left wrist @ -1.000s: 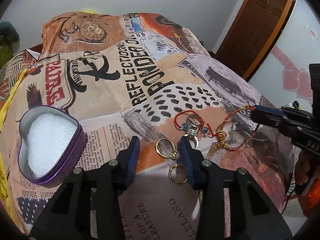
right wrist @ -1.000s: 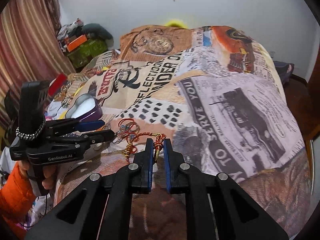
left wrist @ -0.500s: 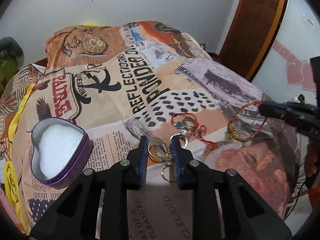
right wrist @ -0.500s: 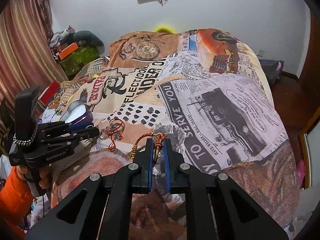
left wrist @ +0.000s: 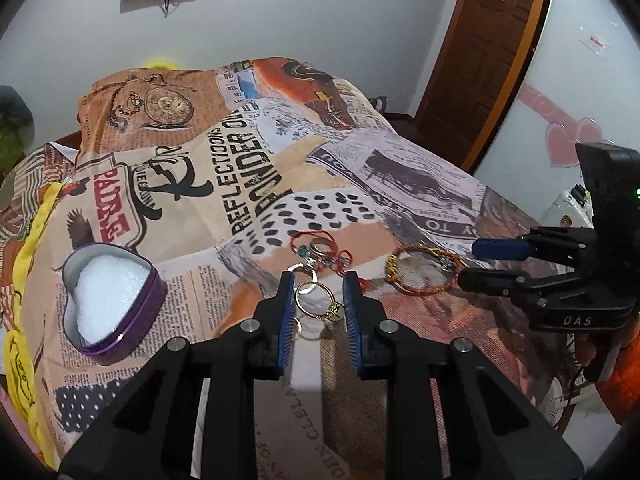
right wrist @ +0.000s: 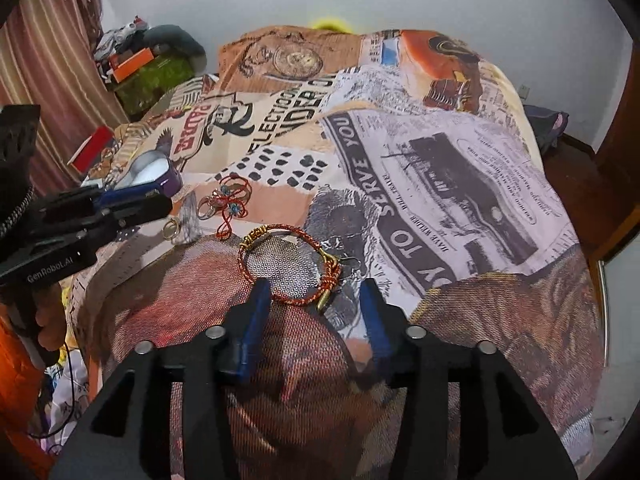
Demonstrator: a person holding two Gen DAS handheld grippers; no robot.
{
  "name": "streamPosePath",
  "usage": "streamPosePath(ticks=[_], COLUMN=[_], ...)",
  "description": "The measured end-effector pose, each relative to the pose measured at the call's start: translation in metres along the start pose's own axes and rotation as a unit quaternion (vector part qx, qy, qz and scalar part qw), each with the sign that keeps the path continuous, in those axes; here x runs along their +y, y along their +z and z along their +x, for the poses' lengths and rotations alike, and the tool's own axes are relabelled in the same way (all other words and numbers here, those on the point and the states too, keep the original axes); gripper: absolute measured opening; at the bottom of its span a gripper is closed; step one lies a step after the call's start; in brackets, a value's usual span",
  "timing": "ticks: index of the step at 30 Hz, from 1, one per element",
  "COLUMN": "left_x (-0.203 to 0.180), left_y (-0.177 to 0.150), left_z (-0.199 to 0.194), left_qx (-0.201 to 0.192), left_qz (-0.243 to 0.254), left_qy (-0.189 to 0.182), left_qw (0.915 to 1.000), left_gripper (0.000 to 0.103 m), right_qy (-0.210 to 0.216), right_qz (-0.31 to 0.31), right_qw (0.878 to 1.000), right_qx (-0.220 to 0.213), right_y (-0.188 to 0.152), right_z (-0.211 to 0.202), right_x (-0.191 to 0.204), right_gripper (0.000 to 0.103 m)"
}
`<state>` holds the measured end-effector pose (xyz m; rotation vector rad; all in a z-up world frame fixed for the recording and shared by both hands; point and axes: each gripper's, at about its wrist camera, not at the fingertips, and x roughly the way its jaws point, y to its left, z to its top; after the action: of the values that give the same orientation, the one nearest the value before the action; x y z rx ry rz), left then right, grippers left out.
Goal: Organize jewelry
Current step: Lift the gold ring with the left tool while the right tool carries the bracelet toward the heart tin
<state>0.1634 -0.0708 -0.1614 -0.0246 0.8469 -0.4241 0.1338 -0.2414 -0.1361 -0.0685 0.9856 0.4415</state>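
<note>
Printed bedspread (left wrist: 240, 184) is carrying the jewelry: left gripper (left wrist: 318, 280) is straddling a gold ring (left wrist: 318, 303) unclenched, right gripper (right wrist: 314, 294) gaping beside a red-gold bangle (right wrist: 288, 266).

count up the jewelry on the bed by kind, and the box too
bracelets: 2 (red thread bracelet, red-and-gold bangle)
gold rings: 2
silver rings: 2, one lying on the thread bracelet
heart tin: 1
total: 7
</note>
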Motion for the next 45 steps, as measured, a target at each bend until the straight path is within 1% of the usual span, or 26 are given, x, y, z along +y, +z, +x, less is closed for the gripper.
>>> streamPosePath(ticks=[4,6,8,9,11,12,13,14,16,20,25,28,34,39,45], left_x=[-0.004,-0.005,-0.006,-0.006,-0.007,-0.007,-0.007,-0.007,-0.008,-0.009,-0.010,-0.011,-0.007,0.003,0.027], left_y=[-0.004,-0.005,-0.007,-0.007,-0.008,-0.008,-0.008,-0.008,-0.008,-0.007,-0.006,-0.005,-0.002,0.000,0.000], left_z=[0.000,0.000,0.001,0.001,0.000,-0.001,-0.002,-0.003,-0.005,-0.007,-0.012,-0.018,-0.041,-0.062,-0.086], left_qx=[0.002,0.002,0.004,0.004,0.003,0.003,0.002,0.000,-0.002,-0.005,-0.012,-0.019,-0.047,-0.073,-0.099], left_qz=[0.003,0.003,0.002,0.002,0.005,0.006,0.007,0.009,0.011,0.010,0.008,0.010,0.006,-0.003,-0.024], left_qy=[-0.001,0.000,0.000,0.002,0.006,0.007,0.008,0.009,0.012,0.011,0.010,0.013,0.021,0.031,0.054], left_qw=[1.0000,1.0000,1.0000,1.0000,1.0000,1.0000,0.9999,0.9999,0.9999,0.9999,0.9999,0.9997,0.9987,0.9968,0.9934], left_gripper=[0.023,0.023,0.023,0.023,0.023,0.023,0.023,0.023,0.023,0.023,0.023,0.023,0.023,0.023,0.023], right_qy=[0.012,0.021,0.016,0.013,0.013,0.016,0.011,0.008,0.008,-0.008,-0.010,-0.003,-0.004,-0.002,0.018], right_qz=[0.008,0.012,0.016,0.018,0.024,0.028,0.029,0.027,0.026,0.004,-0.021,-0.023,-0.029,-0.031,-0.030], right_qw=[1.000,1.000,1.000,1.000,1.000,0.999,0.999,1.000,0.999,0.999,0.997,0.996,0.992,0.989,0.986], right_qx=[-0.013,-0.014,-0.009,-0.008,0.002,-0.002,-0.006,-0.008,-0.017,-0.043,-0.071,-0.086,-0.121,-0.144,-0.162], right_y=[-0.002,-0.003,-0.002,-0.002,-0.002,-0.002,-0.002,-0.002,-0.003,-0.001,0.006,0.014,0.034,0.046,0.061], right_z=[-0.006,-0.003,0.007,0.010,0.019,0.019,0.018,0.017,0.012,-0.002,-0.019,-0.027,-0.044,-0.051,-0.052], right_x=[-0.002,-0.002,-0.001,0.000,-0.001,-0.001,-0.001,-0.001,0.001,0.010,0.023,0.026,0.036,0.047,0.066], right_gripper=[0.043,0.043,0.042,0.039,0.020,0.019,0.015,0.008,0.008,0.007,0.007,0.007,0.007,0.007,0.007])
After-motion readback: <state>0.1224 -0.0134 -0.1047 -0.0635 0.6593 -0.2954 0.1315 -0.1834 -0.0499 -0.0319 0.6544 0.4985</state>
